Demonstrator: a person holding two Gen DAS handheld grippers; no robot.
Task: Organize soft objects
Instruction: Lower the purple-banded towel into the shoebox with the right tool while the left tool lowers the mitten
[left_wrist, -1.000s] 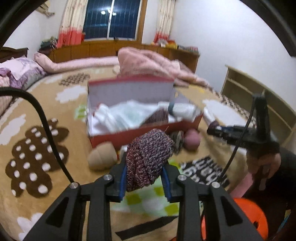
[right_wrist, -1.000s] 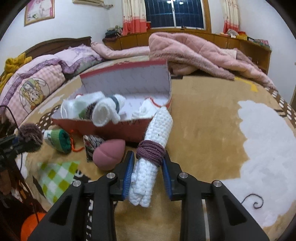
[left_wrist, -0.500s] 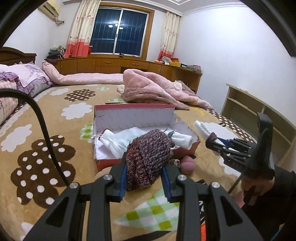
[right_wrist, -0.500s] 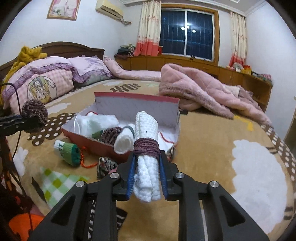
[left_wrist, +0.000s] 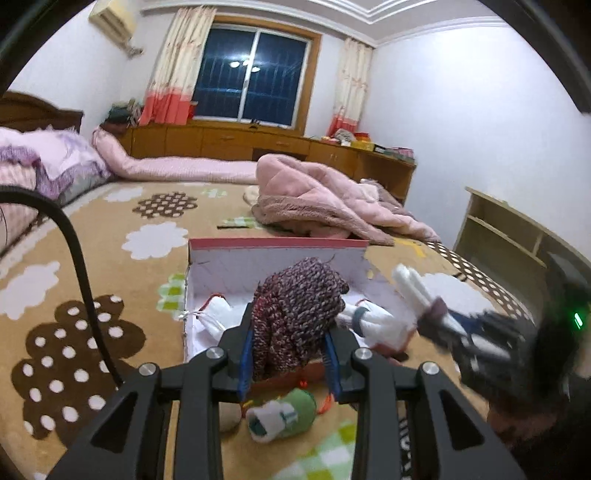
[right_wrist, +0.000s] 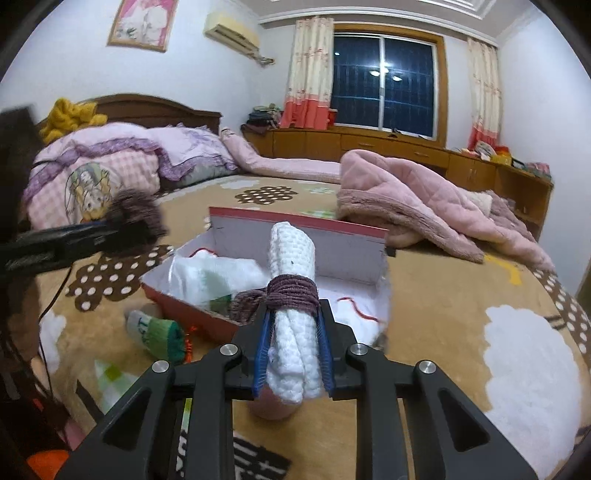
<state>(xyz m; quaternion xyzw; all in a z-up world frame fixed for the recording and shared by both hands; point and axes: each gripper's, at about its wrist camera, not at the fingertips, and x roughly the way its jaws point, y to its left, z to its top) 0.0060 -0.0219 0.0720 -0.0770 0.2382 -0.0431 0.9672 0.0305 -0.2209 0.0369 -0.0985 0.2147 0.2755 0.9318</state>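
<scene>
A red cardboard box (left_wrist: 277, 243) with white lining sits at twelve o'clock on the tan patterned bedspread (left_wrist: 110, 258). The left gripper (left_wrist: 290, 354) clamps a maroon knitted bundle (left_wrist: 299, 314); the right gripper (right_wrist: 293, 354), jaws just closing, pinches a white knitted roll tied with purple yarn (right_wrist: 293, 266). Only the right view shows the pink plaid pillow (right_wrist: 85, 177) at ten o'clock.

The bed (right_wrist: 461, 295) wears a tan cover with brown and white cloud shapes. At its middle sits an open red box (right_wrist: 177, 299) with a white inside. A green-and-white sock roll (right_wrist: 159, 334) lies just beside the box at 8 o'clock. A pink quilt (right_wrist: 406, 199) is heaped at 1 o'clock, pillows (right_wrist: 110, 173) at 10 o'clock.
</scene>
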